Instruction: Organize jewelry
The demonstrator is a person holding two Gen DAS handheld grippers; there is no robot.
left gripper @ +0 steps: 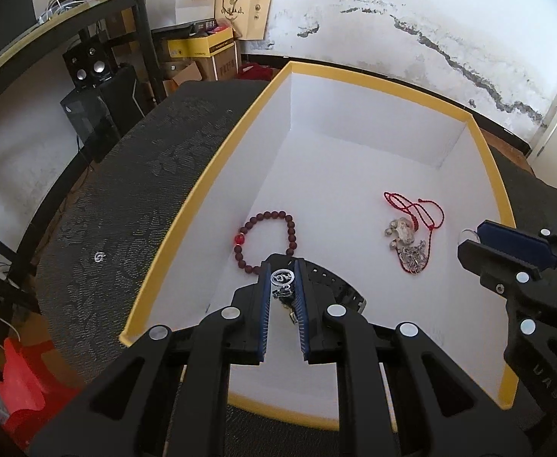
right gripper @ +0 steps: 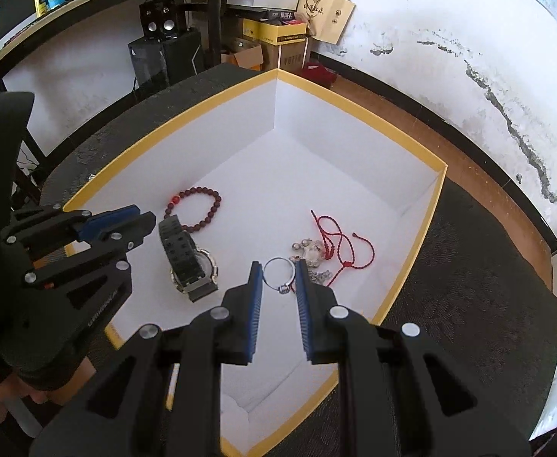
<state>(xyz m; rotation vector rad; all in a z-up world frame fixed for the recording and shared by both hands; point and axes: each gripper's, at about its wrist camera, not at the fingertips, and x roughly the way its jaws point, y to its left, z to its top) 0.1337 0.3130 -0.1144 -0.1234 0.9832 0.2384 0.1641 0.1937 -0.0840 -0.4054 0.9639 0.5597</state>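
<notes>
A white box with a yellow rim (left gripper: 217,163) (right gripper: 428,205) holds jewelry. My left gripper (left gripper: 283,278) is shut on a small silver pendant (left gripper: 282,277), held over the box floor above a black watch (right gripper: 187,259). My right gripper (right gripper: 278,274) is shut on a silver ring (right gripper: 278,272) over the box; it also shows in the left wrist view (left gripper: 506,255). A dark red bead bracelet (left gripper: 267,240) (right gripper: 198,205) lies at the box's left. A red cord with silver charms (left gripper: 411,228) (right gripper: 335,247) lies at its right.
The box sits on a dark patterned table (left gripper: 126,198) (right gripper: 468,285). A small silver piece (left gripper: 99,256) lies on the table left of the box. A desk, speakers (left gripper: 88,64) and cardboard boxes (right gripper: 278,34) stand behind by the wall.
</notes>
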